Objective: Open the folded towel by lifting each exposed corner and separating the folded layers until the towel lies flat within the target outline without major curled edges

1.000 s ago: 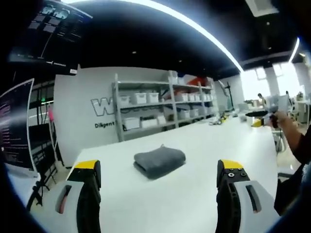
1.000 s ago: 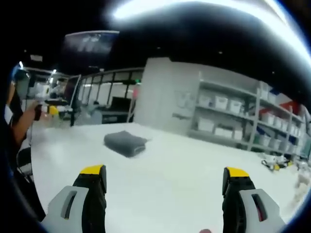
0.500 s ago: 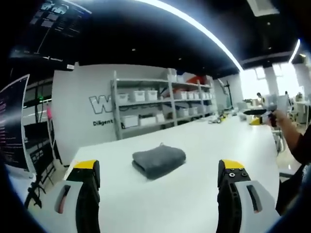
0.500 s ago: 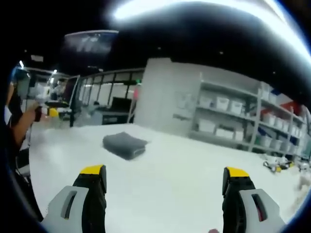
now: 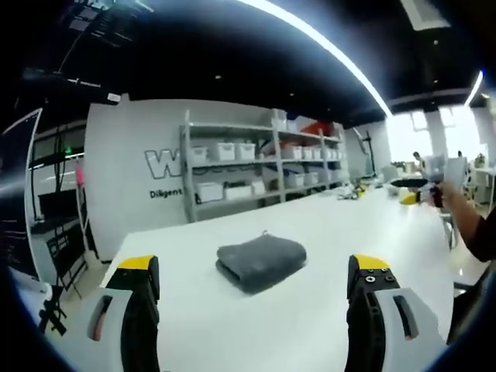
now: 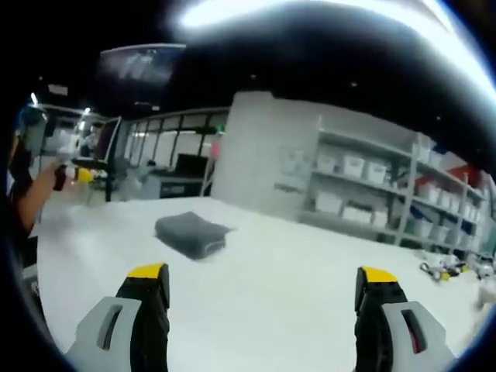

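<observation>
A dark grey folded towel [image 5: 261,262] lies on the white table [image 5: 310,232], a little ahead of my left gripper [image 5: 252,310], whose yellow-tipped jaws stand wide apart with nothing between them. In the right gripper view the same towel [image 6: 190,235] sits ahead and to the left of my right gripper [image 6: 263,314], which is open and holds nothing. The right gripper [image 5: 415,186] shows small at the right edge of the left gripper view, held by a hand. The left gripper [image 6: 77,172] shows small at the left of the right gripper view.
Grey shelving [image 5: 256,167] with white bins stands behind the table against a white wall. Small objects [image 6: 438,265] lie at the table's far right end in the right gripper view. A person's arm [image 5: 473,225] reaches in from the right.
Both cameras have shifted slightly; the towel sits a touch further right in the left gripper view and further left in the right gripper view. The towel itself has not moved.
</observation>
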### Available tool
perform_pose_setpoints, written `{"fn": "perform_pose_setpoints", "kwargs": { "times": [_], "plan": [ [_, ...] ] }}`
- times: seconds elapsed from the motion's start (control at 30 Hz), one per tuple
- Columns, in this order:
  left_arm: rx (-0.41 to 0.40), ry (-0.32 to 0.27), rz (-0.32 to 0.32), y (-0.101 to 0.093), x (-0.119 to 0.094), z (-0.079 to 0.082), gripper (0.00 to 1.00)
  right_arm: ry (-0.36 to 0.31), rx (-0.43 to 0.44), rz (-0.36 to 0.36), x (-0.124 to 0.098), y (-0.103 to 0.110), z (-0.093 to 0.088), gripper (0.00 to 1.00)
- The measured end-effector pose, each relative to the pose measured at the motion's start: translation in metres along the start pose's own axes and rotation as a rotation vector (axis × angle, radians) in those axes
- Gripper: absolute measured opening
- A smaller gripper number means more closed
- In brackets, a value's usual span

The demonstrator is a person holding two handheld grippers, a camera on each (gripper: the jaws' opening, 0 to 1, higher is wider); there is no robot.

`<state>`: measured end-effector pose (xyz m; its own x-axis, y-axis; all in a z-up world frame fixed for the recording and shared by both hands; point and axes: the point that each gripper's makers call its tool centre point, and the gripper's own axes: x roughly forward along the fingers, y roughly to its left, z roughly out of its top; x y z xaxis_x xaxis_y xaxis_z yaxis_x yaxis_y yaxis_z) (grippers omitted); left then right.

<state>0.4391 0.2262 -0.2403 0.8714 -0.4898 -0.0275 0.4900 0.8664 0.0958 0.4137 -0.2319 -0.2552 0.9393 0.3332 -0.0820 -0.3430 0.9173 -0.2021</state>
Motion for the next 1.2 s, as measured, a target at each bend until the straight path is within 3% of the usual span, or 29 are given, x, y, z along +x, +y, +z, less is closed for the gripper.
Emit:
{"fn": "perform_pose_setpoints", "kwargs": {
  "times": [0.33, 0.53, 0.7, 1.0, 1.2],
  "plan": [
    [-0.001, 0.023, -0.025, -0.002, 0.015, -0.002, 0.99, -0.006, 0.003, 0.019, 0.017, 0.002, 0.005, 1.00],
    [-0.030, -0.001, -0.039, 0.004, 0.035, 0.001, 0.99, -0.001, 0.066, 0.020, 0.044, -0.011, -0.001, 1.00],
    [-0.048, 0.030, -0.052, 0.012, 0.053, -0.013, 0.99, 0.002, 0.091, 0.030, 0.059, -0.012, -0.003, 1.00],
    [-0.032, 0.052, -0.048, 0.020, 0.071, -0.026, 0.99, 0.031, 0.063, 0.060, 0.094, -0.005, -0.006, 0.99],
    [-0.053, 0.011, -0.060, 0.027, 0.093, 0.000, 0.99, 0.022, 0.050, 0.096, 0.124, 0.001, 0.010, 1.00]
  ]
}}
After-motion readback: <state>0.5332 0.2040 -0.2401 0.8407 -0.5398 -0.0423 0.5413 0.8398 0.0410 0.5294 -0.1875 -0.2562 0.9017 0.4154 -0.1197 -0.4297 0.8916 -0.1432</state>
